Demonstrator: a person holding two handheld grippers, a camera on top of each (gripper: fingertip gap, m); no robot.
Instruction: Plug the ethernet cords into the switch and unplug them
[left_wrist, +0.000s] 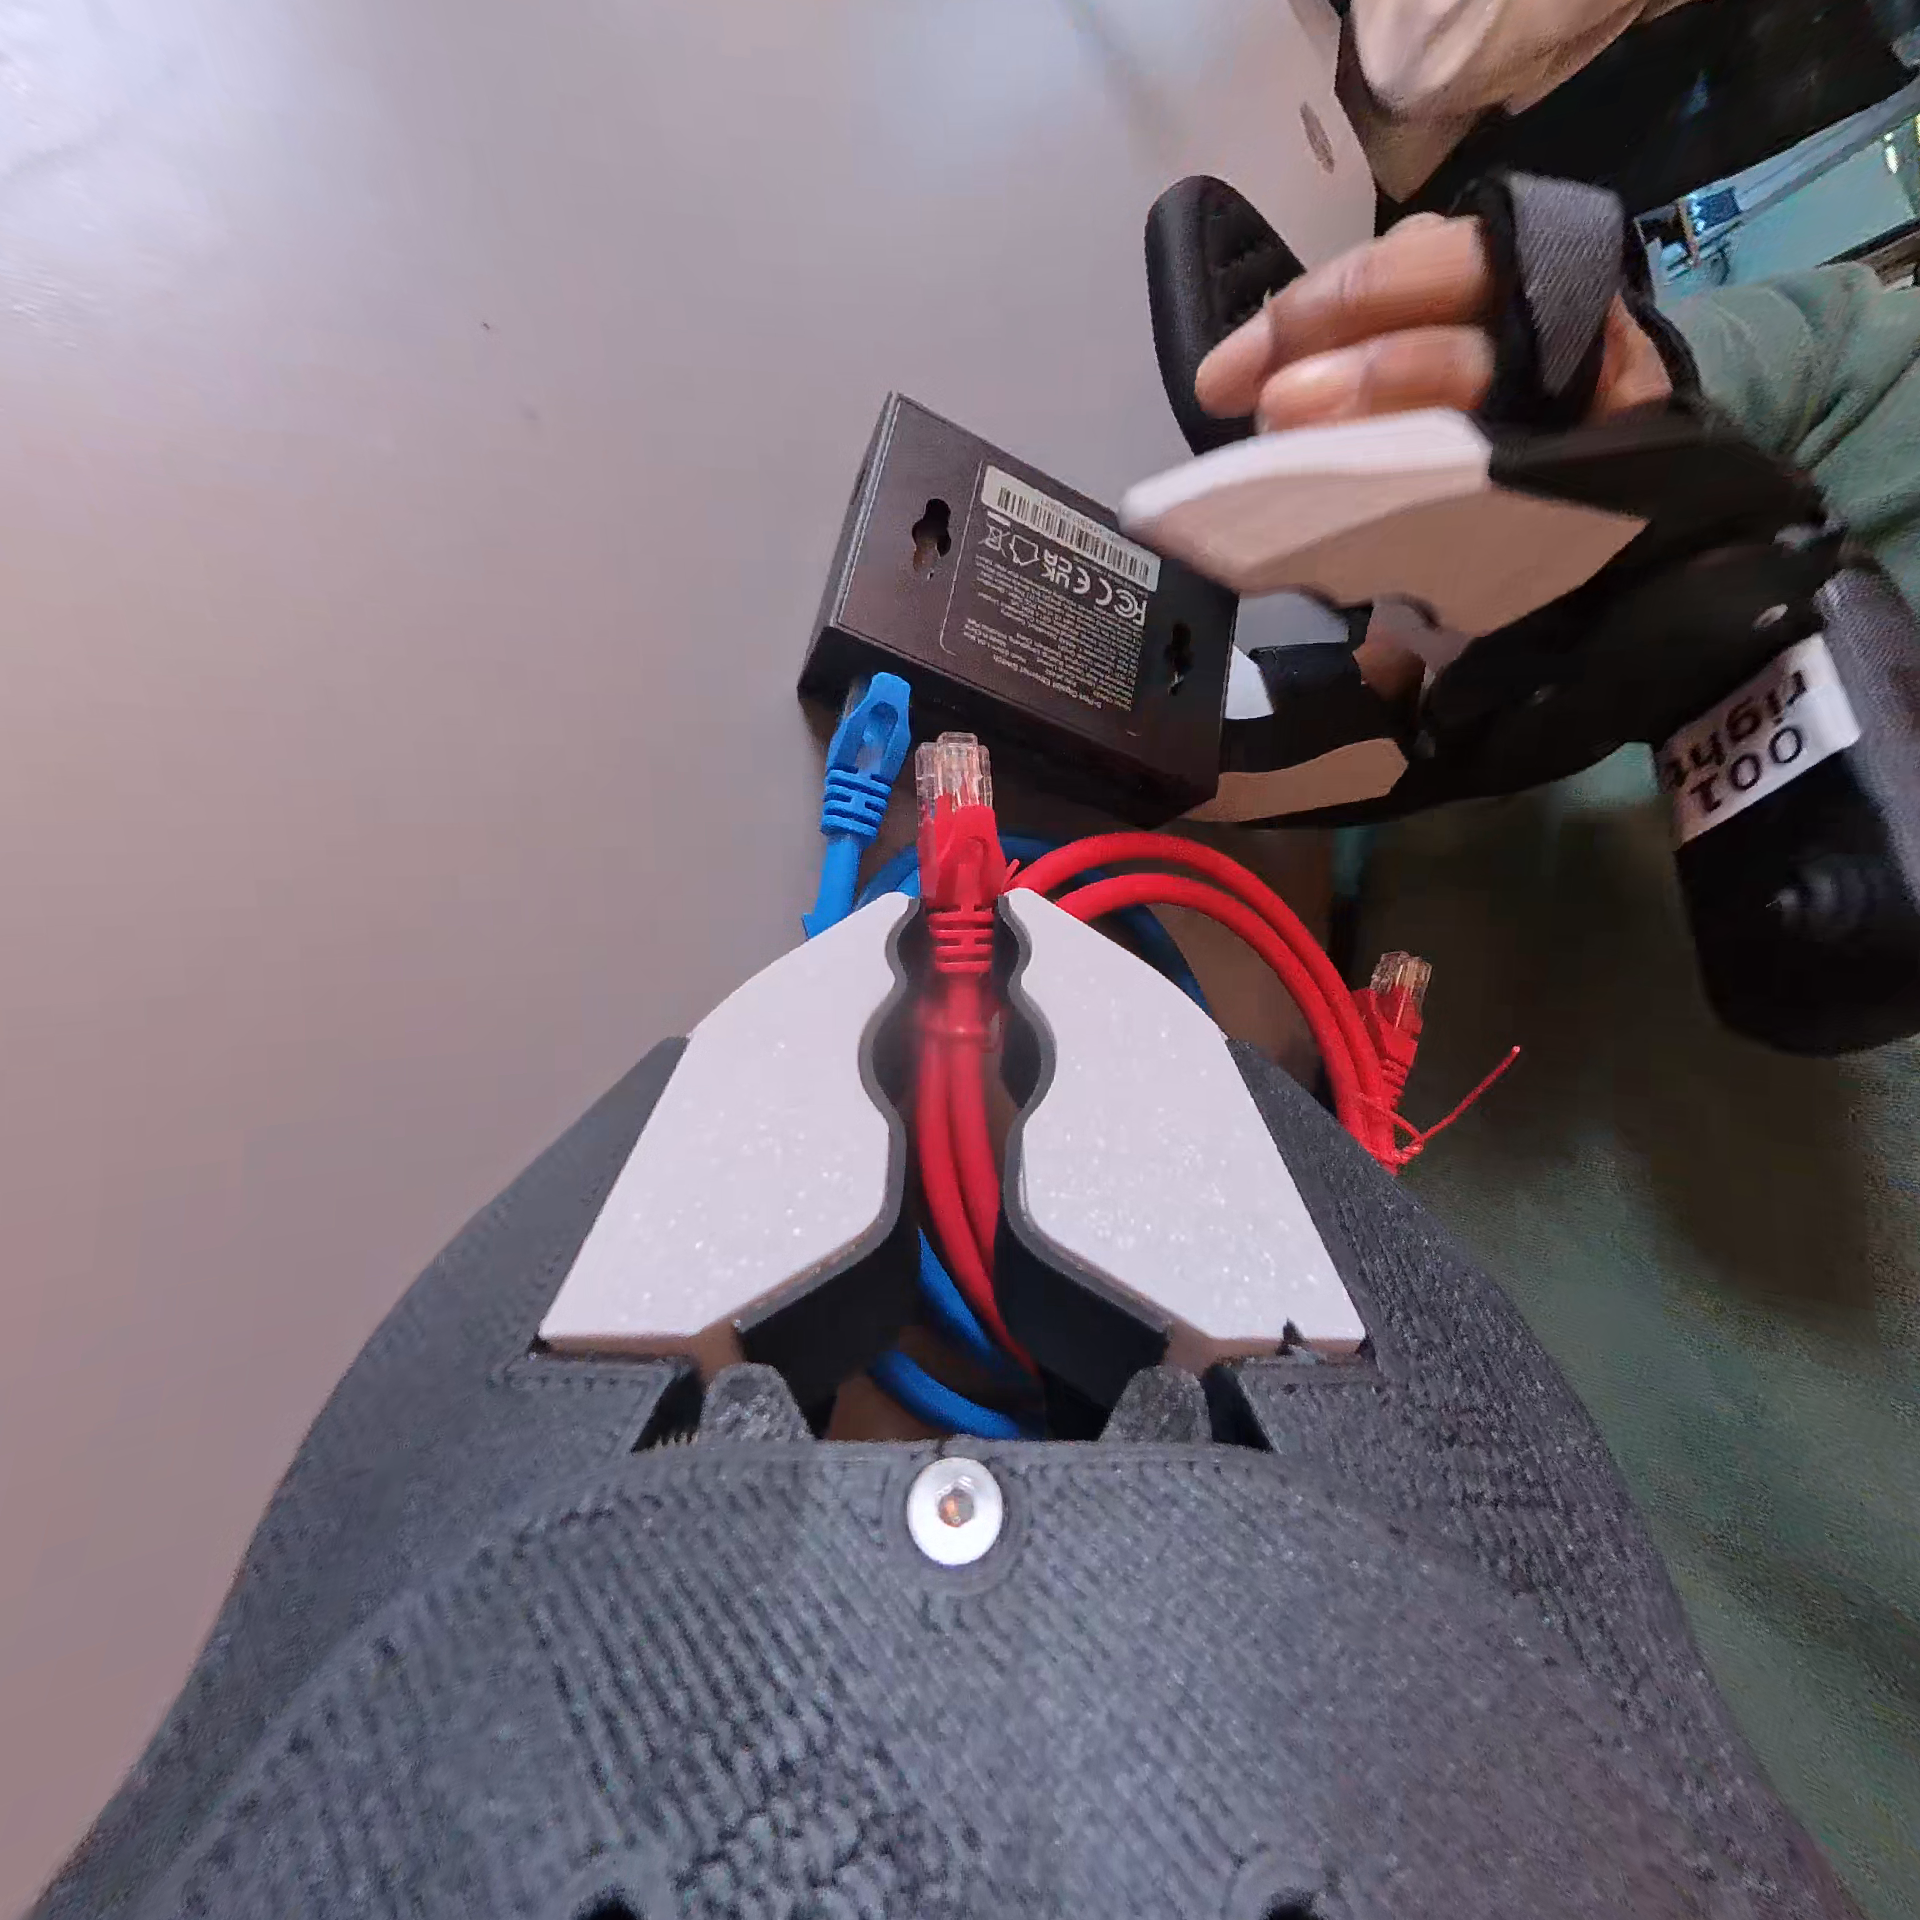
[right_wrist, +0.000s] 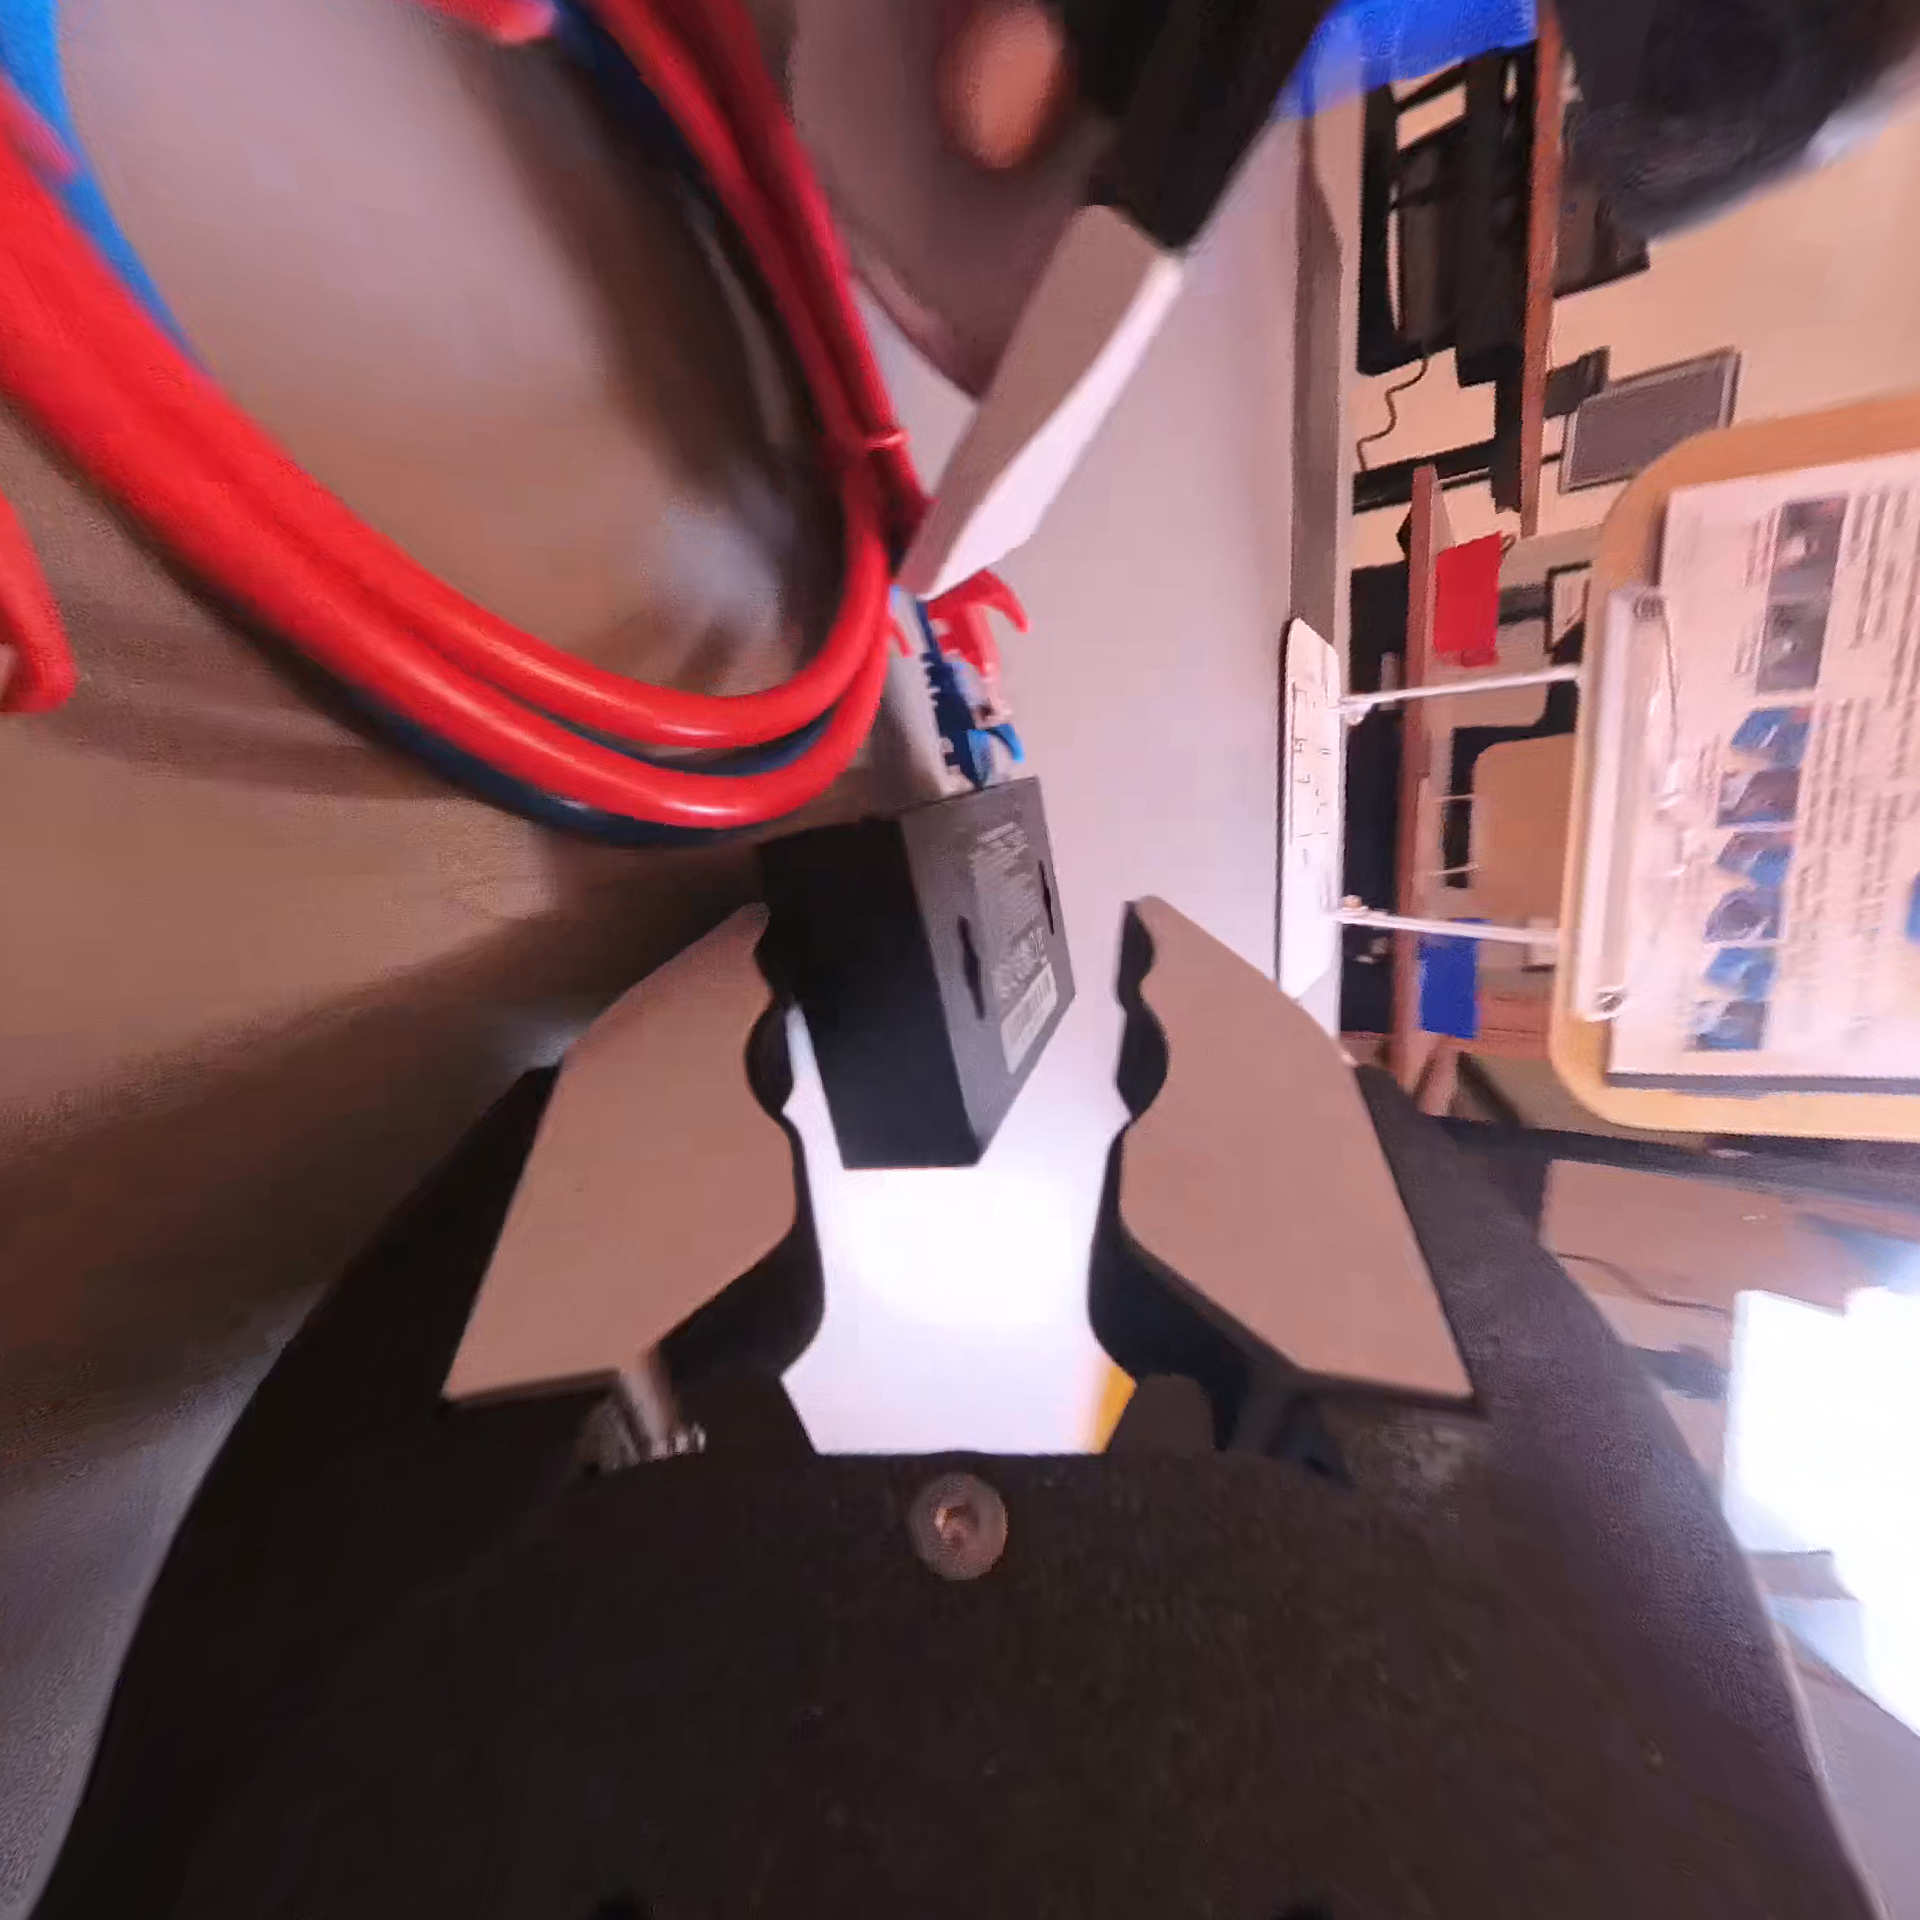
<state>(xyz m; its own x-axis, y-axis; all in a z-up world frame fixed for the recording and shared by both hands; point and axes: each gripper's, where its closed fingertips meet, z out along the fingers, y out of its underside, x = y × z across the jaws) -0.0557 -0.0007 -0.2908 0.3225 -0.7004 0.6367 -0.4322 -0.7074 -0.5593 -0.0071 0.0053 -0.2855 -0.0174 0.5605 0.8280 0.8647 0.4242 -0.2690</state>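
My left gripper (left_wrist: 956, 920) is shut on the boot of a red ethernet cord (left_wrist: 956, 883). Its clear plug (left_wrist: 951, 774) points at the port face of the black switch (left_wrist: 1018, 603), a short gap away. A blue cord's plug (left_wrist: 868, 748) sits in the switch's leftmost port. The red cord's other plug (left_wrist: 1392, 1008) hangs loose to the right. My right gripper (right_wrist: 940, 920) is open, with the switch (right_wrist: 904, 1029) between its fingers; the left finger is against it and the right finger stands apart. It also shows in the left wrist view (left_wrist: 1226, 665), straddling the switch's right end.
The switch lies label side up on a pale table (left_wrist: 364, 520). Red and blue cord loops (right_wrist: 520, 623) hang left of the switch. A person's hand (left_wrist: 1351, 332) holds the right gripper. A wooden board with a printed sheet (right_wrist: 1766, 779) stands beyond the table edge.
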